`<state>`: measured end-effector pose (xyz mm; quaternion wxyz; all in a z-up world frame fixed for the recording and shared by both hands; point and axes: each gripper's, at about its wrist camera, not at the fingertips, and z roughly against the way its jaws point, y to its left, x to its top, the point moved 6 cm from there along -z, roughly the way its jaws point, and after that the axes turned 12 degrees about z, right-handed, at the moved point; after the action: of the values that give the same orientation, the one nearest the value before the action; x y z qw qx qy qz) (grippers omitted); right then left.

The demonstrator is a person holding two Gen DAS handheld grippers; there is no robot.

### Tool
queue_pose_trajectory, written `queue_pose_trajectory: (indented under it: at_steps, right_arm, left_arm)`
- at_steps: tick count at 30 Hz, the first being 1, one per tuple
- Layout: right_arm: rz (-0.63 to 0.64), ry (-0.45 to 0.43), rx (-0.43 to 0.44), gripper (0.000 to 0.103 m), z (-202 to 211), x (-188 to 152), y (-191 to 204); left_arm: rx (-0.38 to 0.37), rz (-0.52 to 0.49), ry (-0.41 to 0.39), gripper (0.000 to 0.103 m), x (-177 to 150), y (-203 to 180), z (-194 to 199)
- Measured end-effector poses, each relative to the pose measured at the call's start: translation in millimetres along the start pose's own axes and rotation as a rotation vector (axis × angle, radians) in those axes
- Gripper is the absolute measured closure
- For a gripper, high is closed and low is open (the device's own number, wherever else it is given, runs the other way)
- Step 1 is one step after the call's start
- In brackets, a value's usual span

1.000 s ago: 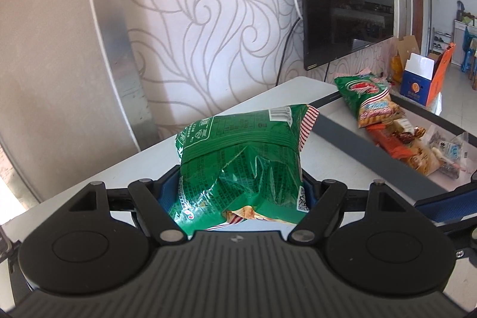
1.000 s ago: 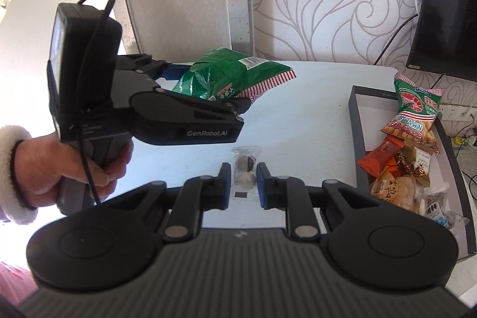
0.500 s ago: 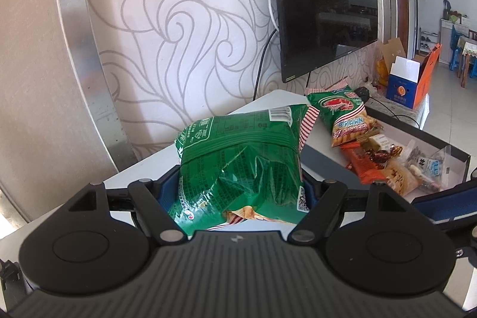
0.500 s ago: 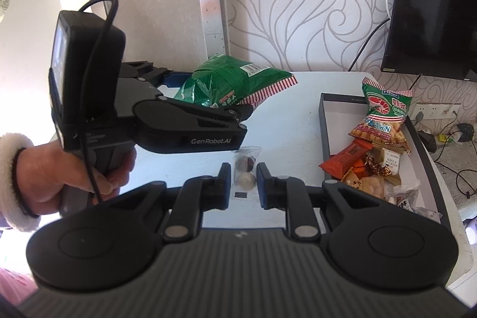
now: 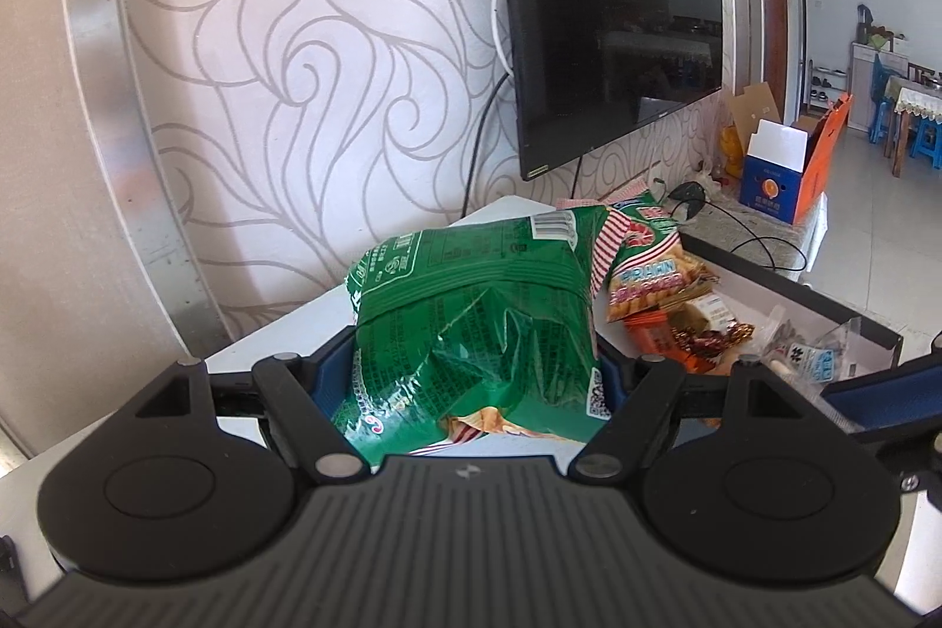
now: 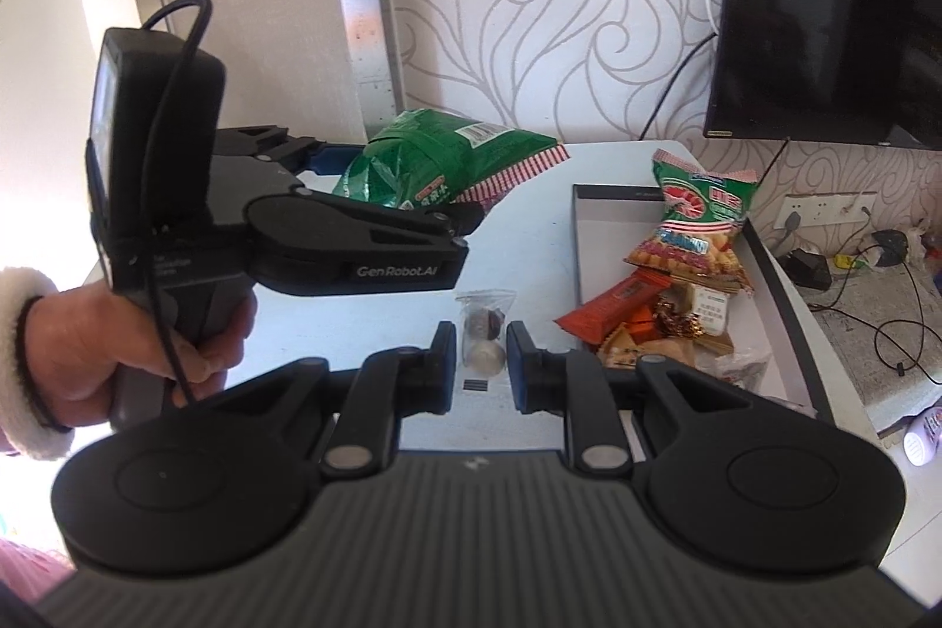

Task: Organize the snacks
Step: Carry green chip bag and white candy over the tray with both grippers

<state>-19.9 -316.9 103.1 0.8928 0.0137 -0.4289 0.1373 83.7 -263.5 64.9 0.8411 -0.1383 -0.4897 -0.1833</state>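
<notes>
The left gripper (image 5: 477, 375), tilted down a bit, clamps the green bag (image 5: 471, 322) above the table (image 6: 530, 192); bag's long axis runs to 12 o'clock, striped end far. Box (image 6: 789, 298) at 2 o'clock. Right gripper (image 6: 481, 358), narrow, holds the small packet (image 6: 484, 328), pointing 12 o'clock.

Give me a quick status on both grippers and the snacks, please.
Left gripper clamped on green chip bag. Right gripper shut on small clear candy packet. Snack tray ahead, nothing blocking.

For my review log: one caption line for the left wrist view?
Left gripper holds a green snack bag above the table, near the snack-filled tray.
</notes>
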Motion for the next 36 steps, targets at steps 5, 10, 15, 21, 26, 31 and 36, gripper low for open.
queue_pose_trajectory:
  at_steps: [5,10,15,21,26,31,36]
  right_arm:
    - [-0.024,0.010,-0.028,0.082,1.0,-7.4,-20.6]
    - [-0.043,0.025,-0.051,0.082,2.4,-15.2,-39.1]
    - [-0.051,0.037,-0.070,0.082,3.4,-20.9,-55.3]
    - [-0.063,0.053,-0.096,0.082,3.9,-26.6,-74.7]
    - [-0.067,0.069,-0.114,0.082,2.0,-28.8,-87.2]
    - [-0.069,0.088,-0.125,0.083,1.3,-32.9,-95.1]
    - [-0.066,0.108,-0.133,0.084,-2.0,-36.4,-100.6]
  left_arm:
    - [-0.024,-0.002,0.009,0.023,2.3,-17.2,-10.7]
    - [-0.052,-0.009,0.020,0.023,4.8,-38.7,-26.0]
    - [-0.080,-0.013,0.026,0.023,8.0,-59.9,-40.7]
    - [-0.115,-0.018,0.037,0.022,11.2,-85.3,-62.0]
    - [-0.138,-0.012,0.058,0.022,9.6,-99.9,-82.7]
    - [-0.152,-0.015,0.080,0.022,4.3,-110.7,-101.6]
    - [-0.161,-0.015,0.092,0.022,0.1,-115.8,-116.5]
